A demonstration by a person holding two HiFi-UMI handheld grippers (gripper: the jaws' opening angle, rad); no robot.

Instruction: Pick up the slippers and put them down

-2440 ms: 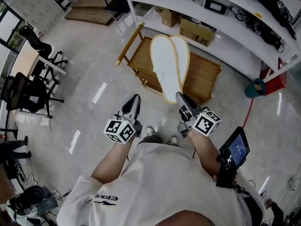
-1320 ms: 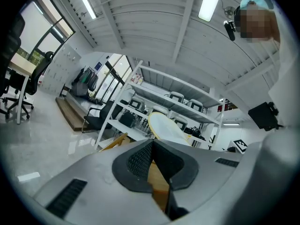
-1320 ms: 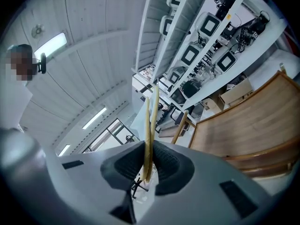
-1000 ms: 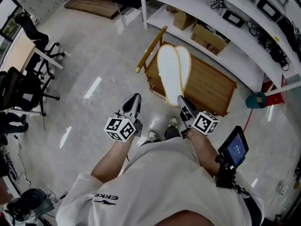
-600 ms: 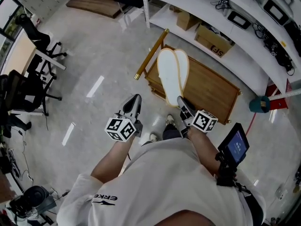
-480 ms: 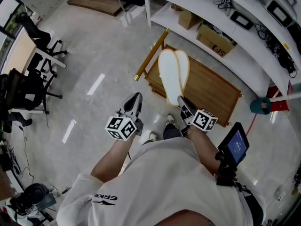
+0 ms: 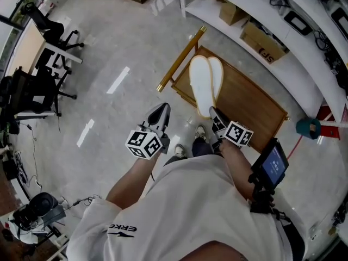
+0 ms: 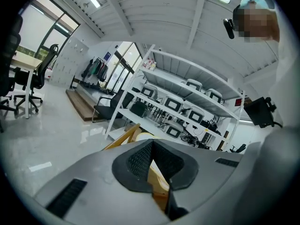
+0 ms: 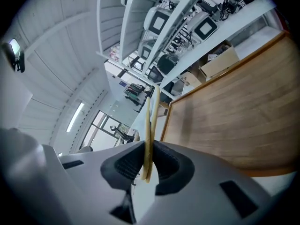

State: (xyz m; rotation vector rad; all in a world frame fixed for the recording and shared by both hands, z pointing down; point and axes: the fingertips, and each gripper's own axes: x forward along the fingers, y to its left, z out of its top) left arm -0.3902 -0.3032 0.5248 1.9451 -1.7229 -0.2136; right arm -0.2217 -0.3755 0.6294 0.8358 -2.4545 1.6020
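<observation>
Right tool (image 7: 213, 112) clenched on heel end of pair of flat white slippers with pale yellow edges (image 7: 204, 83). Slippers pressed together between its pads (image 9: 161, 165), standing on edge. Pair juts over near left part of low brown wooden table (image 7: 250, 99); contact with it unclear. Left tool (image 7: 161, 109) closed, tips together, nothing gripped, over grey floor (image 7: 109, 48) beside table.

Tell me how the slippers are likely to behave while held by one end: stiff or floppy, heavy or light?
Probably fairly stiff: the slippers stick out straight from the right gripper without drooping. Likely light: edge-on in the right gripper view they look thin, pressed flat together. Pinched at one end only, they may splay when released.
</observation>
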